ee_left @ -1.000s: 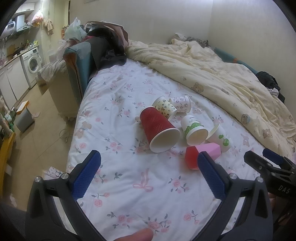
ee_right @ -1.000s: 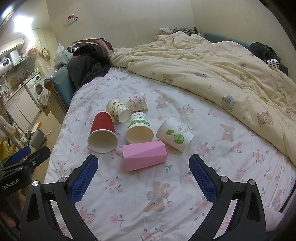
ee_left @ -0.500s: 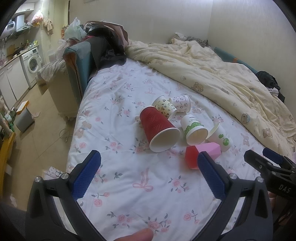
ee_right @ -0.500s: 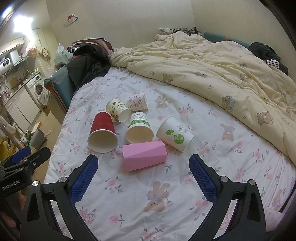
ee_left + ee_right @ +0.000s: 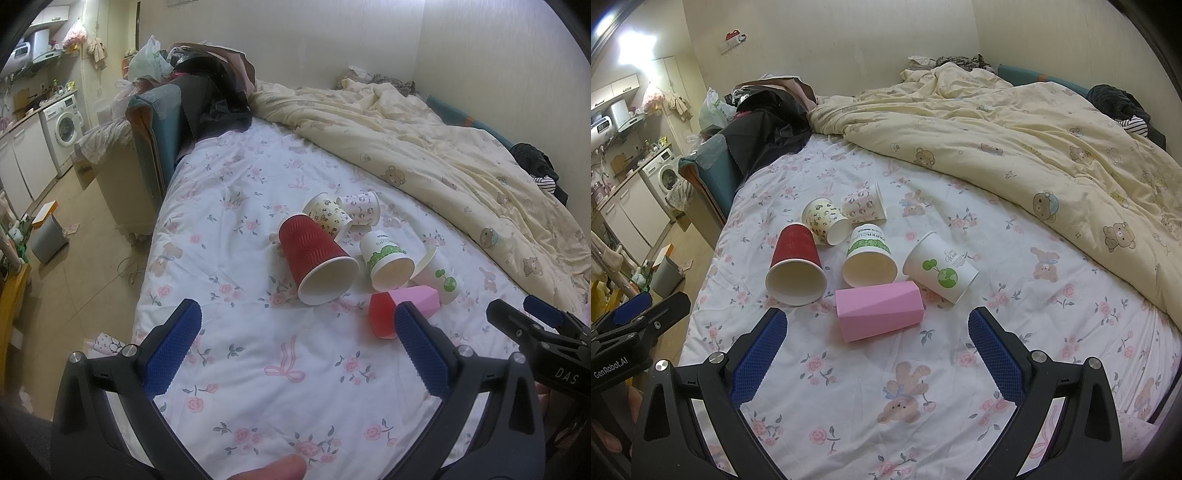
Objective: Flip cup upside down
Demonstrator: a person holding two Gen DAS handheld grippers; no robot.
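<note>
Several cups lie on their sides on the floral bed sheet [image 5: 849, 369]. A red ribbed cup [image 5: 317, 258] [image 5: 796, 266] lies with its mouth towards me. A pink faceted cup [image 5: 879, 310] [image 5: 406, 302] lies nearest. A white cup with green print [image 5: 870, 254] [image 5: 386, 258], a white cup with a globe [image 5: 940, 267] [image 5: 439, 275] and two small patterned cups [image 5: 827, 221] [image 5: 864, 203] lie around them. My left gripper [image 5: 295, 347] is open and empty, short of the red cup. My right gripper [image 5: 877, 350] is open and empty, just short of the pink cup.
A cream duvet with bears [image 5: 1034, 147] covers the bed's far and right side. Dark clothes [image 5: 214, 92] pile up at the headboard on the left. The bed's left edge drops to the floor, with a grey bin [image 5: 48, 240] and a washing machine [image 5: 64, 125] beyond.
</note>
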